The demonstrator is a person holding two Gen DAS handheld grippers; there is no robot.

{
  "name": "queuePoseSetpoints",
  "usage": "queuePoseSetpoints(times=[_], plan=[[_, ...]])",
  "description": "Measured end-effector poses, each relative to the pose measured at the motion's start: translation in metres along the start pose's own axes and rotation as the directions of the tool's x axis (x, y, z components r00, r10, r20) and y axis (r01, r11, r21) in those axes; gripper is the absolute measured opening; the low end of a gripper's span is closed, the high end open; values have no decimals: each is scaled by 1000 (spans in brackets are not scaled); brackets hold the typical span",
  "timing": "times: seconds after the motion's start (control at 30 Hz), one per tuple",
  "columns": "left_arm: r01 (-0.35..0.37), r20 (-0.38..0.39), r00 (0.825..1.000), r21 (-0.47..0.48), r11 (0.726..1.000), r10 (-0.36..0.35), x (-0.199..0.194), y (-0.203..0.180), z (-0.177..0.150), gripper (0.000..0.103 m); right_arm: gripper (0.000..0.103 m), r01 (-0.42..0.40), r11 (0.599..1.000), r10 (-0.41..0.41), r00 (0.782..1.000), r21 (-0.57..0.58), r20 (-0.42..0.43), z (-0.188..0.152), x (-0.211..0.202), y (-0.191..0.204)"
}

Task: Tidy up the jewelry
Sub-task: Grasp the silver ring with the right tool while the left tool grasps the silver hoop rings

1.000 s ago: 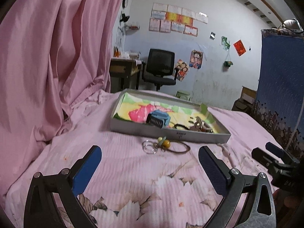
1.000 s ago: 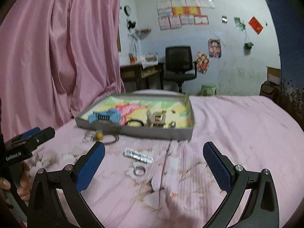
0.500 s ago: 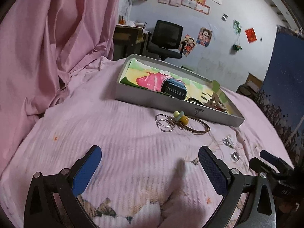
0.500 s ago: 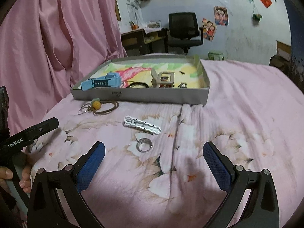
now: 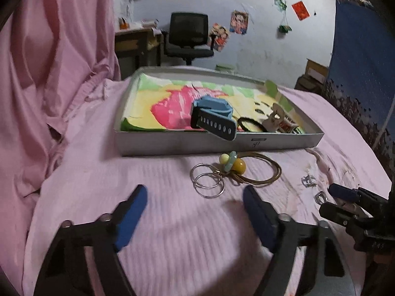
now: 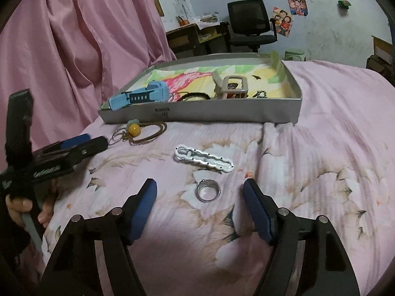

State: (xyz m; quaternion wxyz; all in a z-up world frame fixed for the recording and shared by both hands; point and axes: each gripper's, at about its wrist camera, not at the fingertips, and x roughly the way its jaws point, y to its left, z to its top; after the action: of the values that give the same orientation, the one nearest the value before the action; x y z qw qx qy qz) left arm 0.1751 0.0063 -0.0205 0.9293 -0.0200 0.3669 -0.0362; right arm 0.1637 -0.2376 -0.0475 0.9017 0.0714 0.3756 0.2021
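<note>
Ring (image 6: 207,190) first: it lies flat on the pink bedsheet (image 6: 321,172), straight ahead of my right hand-held gripper (image 6: 200,206) and just short of the line between its two blue pads, a touch left of centre. Being round, it has no long axis to line up with, so I judge the move turns only on going forward and down until the pads sit either side of it. Those jaws stand wide apart and hold nothing.

Just beyond the ring lies a white clasp (image 6: 203,158), its length running left to right and slightly away; it is near enough that I could nudge it.

My left hand-held gripper (image 5: 195,218) is also spread open and empty, pointed at the two key rings (image 5: 207,181) and the beaded cord (image 5: 256,171) in front of the tray (image 5: 172,145). From that side the ring shows far off to the right, so the right hand is clearly nearer. The tray, already holding a blue watch (image 6: 138,96), lies ahead past the clasp.
</note>
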Motion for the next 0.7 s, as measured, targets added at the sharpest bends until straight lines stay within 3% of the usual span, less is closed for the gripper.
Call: queuePoseSetpoints(times=[0.4,0.6,0.7], plan=[[41,-86,996,43,998,-38,29,-8,13,51,28,-20,998,23,999,54,-43,-5,12,-5],[68,-88,994,61,996,-63,28,-12,10,31,20,-34,999,36,998,39,-46,-4,15,0],[68,-85,995,76,995,-61,26,-15,9,30,19,-35,999,37,998,33,-45,-5,15,2]])
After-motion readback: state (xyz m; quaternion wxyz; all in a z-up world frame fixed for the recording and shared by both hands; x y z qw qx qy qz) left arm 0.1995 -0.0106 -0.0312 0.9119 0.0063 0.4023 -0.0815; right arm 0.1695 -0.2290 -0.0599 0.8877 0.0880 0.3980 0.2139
